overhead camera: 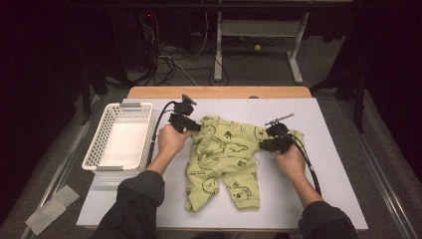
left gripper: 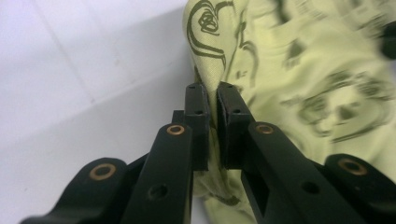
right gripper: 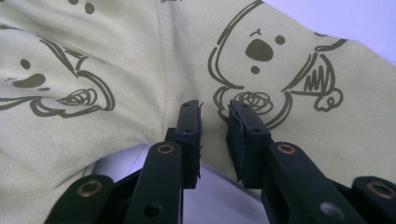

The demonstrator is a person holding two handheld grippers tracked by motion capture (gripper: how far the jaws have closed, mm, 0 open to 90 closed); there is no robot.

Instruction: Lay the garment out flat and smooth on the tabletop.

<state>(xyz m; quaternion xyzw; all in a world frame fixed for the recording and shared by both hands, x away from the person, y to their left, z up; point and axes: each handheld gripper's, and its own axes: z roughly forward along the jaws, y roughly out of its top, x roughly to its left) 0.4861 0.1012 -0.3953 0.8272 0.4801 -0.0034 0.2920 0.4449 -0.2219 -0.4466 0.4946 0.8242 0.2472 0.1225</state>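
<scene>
- Left gripper (left gripper: 212,100): jaws pressed together on a fold of the garment's edge, cloth visibly pinched between the pads; in the high view this gripper (overhead camera: 195,127) sits at the garment's upper left corner, probably so that the corner can be lifted or drawn over.
- Right gripper (right gripper: 214,114): jaws nearly together with a ridge of printed fabric between them, gripping it as far as the frames tell; in the high view it (overhead camera: 264,144) holds the opposite side, near the right sleeve, likely to keep the cloth taut or to mirror the other hand.
- Green baby garment (overhead camera: 224,159): lies between the two grippers, spread flat with its legs trailing toward the person; bear prints face upward. Two-point holding suggests a fold or a lift is in preparation.
- White mat (overhead camera: 318,164): bare surface under and around the garment, laid over a wooden tabletop (overhead camera: 219,92) beyond the grippers.
- White basket (overhead camera: 122,137): just outboard of the left gripper, a likely destination for the cloth.
- Room: dark, with cables (overhead camera: 171,59) and a desk frame (overhead camera: 259,45) on the floor beyond the table.
</scene>
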